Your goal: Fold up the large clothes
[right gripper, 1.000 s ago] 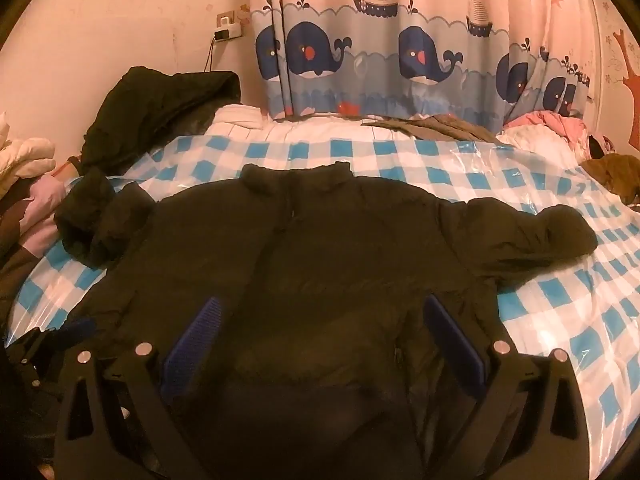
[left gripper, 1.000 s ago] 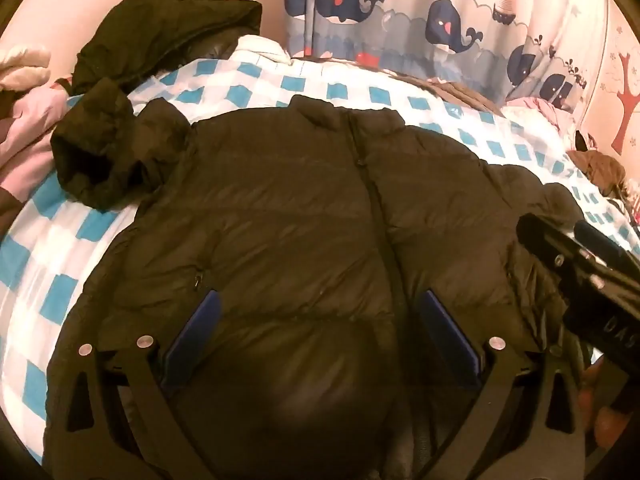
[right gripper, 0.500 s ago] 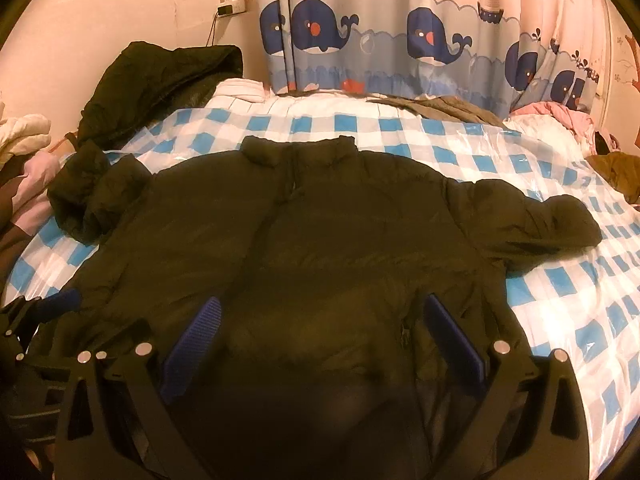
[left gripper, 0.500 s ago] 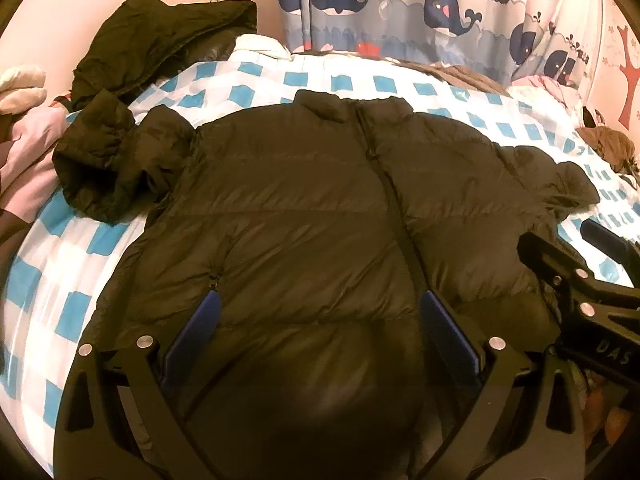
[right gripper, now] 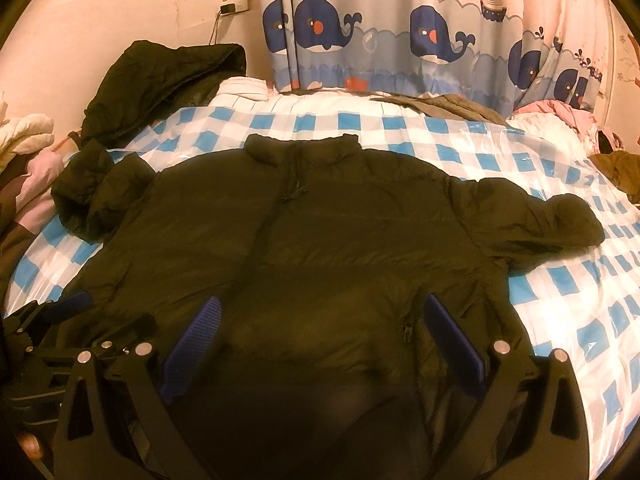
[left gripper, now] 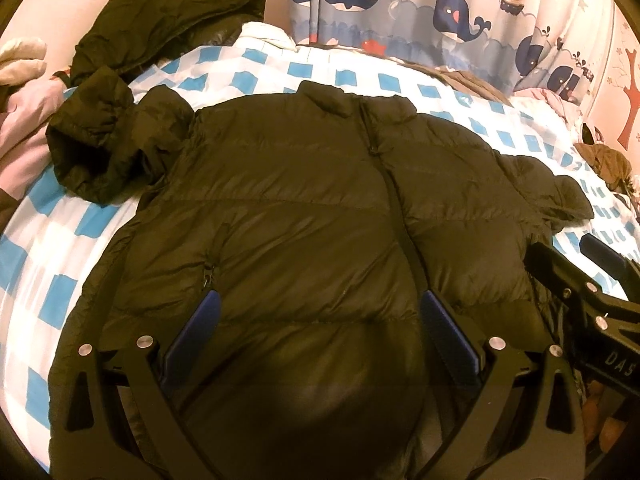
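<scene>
While both jaws gape, the jacket [left gripper: 304,216] lies spread on the bed [right gripper: 560,280].
Left hand-held gripper [left gripper: 318,332] and right hand-held gripper [right gripper: 320,334] hang wide open above its hem, holding nothing.

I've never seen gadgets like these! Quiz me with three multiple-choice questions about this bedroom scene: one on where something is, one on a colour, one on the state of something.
1. Where does the puffer jacket lie?
A. on the floor
B. spread on the checked bed cover
C. hung on the curtain

2. What colour are the left gripper pads?
A. blue
B. red
C. yellow

3. How is the right gripper?
A. shut on a sleeve
B. open, holding nothing
C. out of sight

Answers:
B, the jacket lies flat on the cover.
A, both pads look blue.
B, its fingers stand wide apart above the jacket hem.
</scene>
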Tool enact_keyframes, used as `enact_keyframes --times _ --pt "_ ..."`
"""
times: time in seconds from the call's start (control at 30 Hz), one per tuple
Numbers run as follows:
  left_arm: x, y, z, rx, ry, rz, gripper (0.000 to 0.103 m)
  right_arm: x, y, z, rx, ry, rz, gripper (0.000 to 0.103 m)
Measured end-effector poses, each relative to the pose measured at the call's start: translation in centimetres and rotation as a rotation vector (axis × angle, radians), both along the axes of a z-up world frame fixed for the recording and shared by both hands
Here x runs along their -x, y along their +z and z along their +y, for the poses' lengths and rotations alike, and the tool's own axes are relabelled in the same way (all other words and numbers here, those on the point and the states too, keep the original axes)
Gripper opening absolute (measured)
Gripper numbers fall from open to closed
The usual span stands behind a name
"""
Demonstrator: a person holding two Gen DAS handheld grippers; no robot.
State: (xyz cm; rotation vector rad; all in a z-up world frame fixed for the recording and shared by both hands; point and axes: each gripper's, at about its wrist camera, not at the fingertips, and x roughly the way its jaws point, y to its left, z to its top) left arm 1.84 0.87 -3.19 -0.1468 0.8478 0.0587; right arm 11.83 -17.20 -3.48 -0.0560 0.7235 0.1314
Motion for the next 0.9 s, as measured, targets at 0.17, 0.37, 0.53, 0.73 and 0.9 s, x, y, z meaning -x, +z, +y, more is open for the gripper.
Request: enact_keyframes --times 0.17,0.37,0.53,0.73,0.9 --pt "-0.06 0.06 0.08 -0.002 -0.003 -0.002 0.096 -0.11 0.11 0.07 0.001 0.003 -0.004 0.098" --pt "-0.11 0.05 0.18 -0.001 -0.004 -0.002 0.096 -0.01 0.13 0.15 -0.001 0.006 -0.007 0.098" --pt "-0.16 0.01 0.26 -0.003 -0.007 -0.002 0.096 0.03 0.13 0.28 -0.002 0.006 -0.007 0.098" --pt "-0.29 0.14 0.42 -0.008 -0.005 -0.006 0.096 0.04 0.12 0.32 -0.002 0.005 -0.007 0.098" --pt "-0.29 0.12 0.39 -0.007 -0.004 -0.006 0.096 0.04 0.11 0.29 -0.003 0.005 -0.007 0.098"
